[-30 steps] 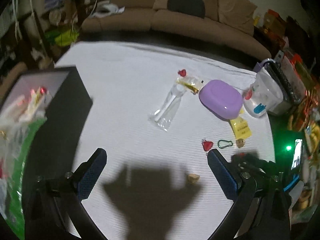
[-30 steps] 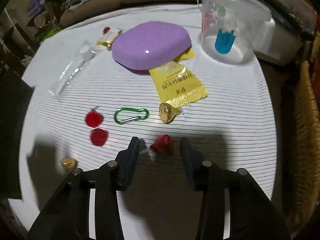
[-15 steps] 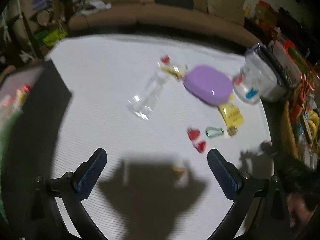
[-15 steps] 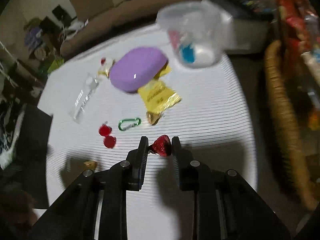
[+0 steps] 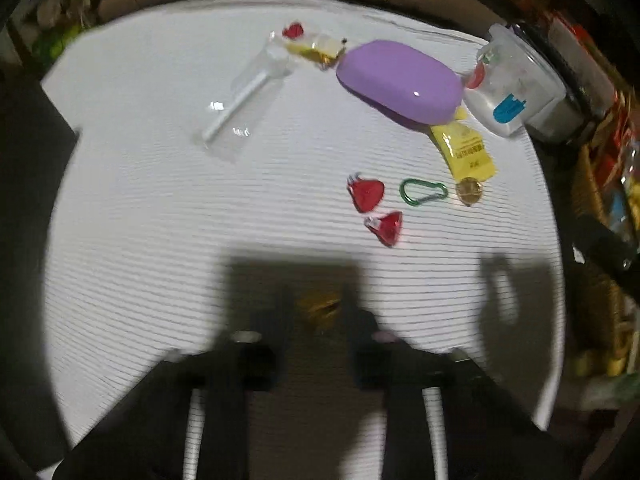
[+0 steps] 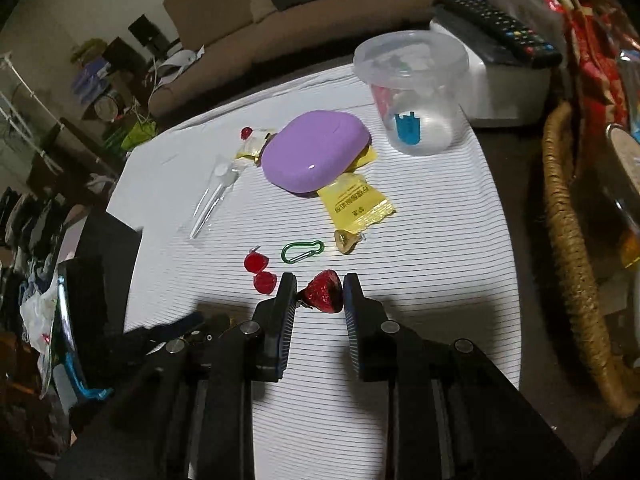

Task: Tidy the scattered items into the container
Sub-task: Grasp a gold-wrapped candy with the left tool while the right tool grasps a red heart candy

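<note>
At seven o'clock the black container (image 6: 100, 280); at six the left gripper (image 5: 318, 312) is closing around a gold candy (image 5: 320, 307) on the striped cloth (image 5: 160, 220); the right gripper (image 6: 320, 292) clenches a red candy (image 6: 325, 291) above it

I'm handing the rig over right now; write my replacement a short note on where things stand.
Right gripper: shut on a red foil candy, held above the cloth.
Left gripper: jaws closing around a gold candy; blur hides whether the pads touch it yet.
On the striped cloth: two red candies, green carabiner, gold coin-like candy, yellow sachet, purple case, clear packet.
Left to do: put both candies in the container, then clear the rest.
</note>
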Tool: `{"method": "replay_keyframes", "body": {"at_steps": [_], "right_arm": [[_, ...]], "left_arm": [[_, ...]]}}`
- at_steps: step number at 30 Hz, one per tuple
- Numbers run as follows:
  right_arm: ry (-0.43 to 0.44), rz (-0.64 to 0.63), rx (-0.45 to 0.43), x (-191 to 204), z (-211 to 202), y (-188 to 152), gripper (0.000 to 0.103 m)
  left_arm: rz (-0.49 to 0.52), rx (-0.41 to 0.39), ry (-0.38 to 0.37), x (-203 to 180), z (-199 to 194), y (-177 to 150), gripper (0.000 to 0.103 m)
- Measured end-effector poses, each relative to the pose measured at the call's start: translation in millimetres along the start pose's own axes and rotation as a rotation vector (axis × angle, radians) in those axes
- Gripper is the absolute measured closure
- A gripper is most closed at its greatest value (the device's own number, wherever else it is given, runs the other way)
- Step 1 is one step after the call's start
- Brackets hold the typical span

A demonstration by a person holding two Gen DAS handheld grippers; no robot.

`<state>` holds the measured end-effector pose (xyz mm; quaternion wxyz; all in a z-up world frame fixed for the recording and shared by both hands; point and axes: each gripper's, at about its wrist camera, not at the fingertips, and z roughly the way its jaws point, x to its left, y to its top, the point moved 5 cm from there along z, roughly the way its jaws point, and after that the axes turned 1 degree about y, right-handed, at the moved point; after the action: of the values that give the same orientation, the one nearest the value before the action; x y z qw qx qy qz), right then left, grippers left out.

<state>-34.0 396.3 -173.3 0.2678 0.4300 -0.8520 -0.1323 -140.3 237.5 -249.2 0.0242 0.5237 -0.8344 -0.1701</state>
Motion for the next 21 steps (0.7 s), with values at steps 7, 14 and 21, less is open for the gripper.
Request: {"method": "replay_keyframes", "body": {"at_steps": [7,14,21], "right_arm": [[-0.003,0.043,-0.015,-14.0,-4.4,3.1,0.081],[-0.006,0.042,-0.004,-13.0,-3.3,2.4,0.081],[-0.012,0.017,0.018,-1.9,2.1,-1.3,0.081]], "left_arm": [[-0.126,-0.018,-0.141,16.7,-33.0,2.9,0.1],[-0.083,0.033,-0.064,25.9,-43.7,-1.2,0.061],[0.091,0.054,0.013,-4.1,-8.2,-8.9,0.048]]}}
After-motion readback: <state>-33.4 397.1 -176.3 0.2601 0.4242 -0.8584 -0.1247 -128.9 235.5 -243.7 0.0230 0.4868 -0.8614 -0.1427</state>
